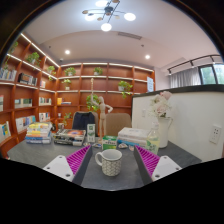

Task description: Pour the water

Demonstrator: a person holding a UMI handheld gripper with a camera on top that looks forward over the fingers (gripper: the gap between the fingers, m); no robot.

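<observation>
Fingers of the gripper (108, 170) are seen spread wide at the near edge of the worktop (40, 154), each bearing a magenta pad, and nothing is held between them. A white mug (109, 161) with a dark printed mark on its side and its handle turned to the left is placed on the grey worktop between the two fingers, with a clear gap left at either side, so it rests on its own base and is not pressed by either pad. Just beyond the mug a green packet or box (107, 143) is laid flat, and near it, further back, a small upright bottle-like item (91, 131) can be made out, though its kind cannot be told. Stacks of books (40, 131) are piled on the left part of the worktop, and a pale box (132, 136) is set to the right beyond the fingers. Wooden bookshelves (30, 85), lit by strips along each board and filled with books and potted plants, are ranged along the left and far walls. A white partition (190, 120) is seen at the right, with a window above it. A ceiling lamp (105, 14) is lit overhead.
</observation>
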